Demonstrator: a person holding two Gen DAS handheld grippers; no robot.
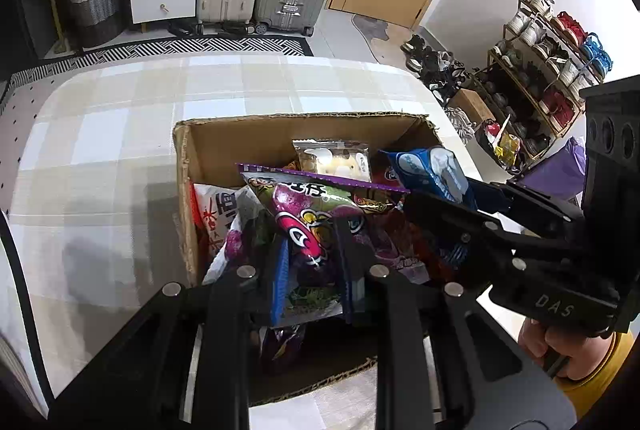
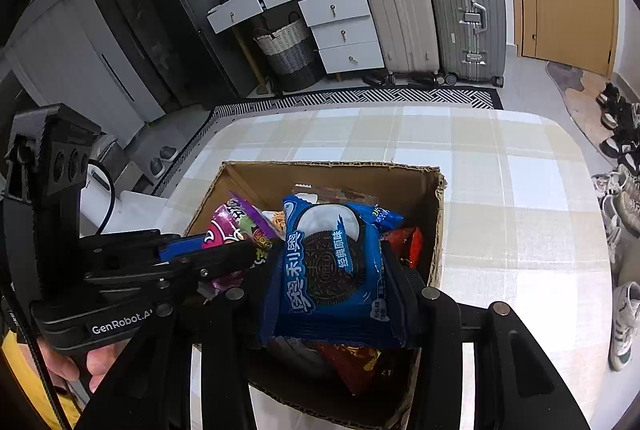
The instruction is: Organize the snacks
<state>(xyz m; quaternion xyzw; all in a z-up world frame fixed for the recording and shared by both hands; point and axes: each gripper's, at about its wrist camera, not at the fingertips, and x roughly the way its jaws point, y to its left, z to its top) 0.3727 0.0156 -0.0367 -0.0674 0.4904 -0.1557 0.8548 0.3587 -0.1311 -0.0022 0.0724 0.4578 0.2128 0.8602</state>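
Left gripper [image 1: 308, 250]: pinching the purple snack bag [image 1: 308, 226].
Right gripper [image 2: 332, 270]: clamped on the Oreo pack [image 2: 332, 262].
Advice: lower both into the cardboard box [image 2: 438, 230], purple at nine o'clock (keep packs apart), then release.

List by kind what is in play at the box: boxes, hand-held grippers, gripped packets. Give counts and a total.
Brown cardboard box: 1
Black hand-held grippers: 2 (left hand-held gripper, right hand-held gripper)
Gripped snack packets: 2 (purple-and-green crinkly packet, blue plastic Oreo biscuit packet)
Total: 5
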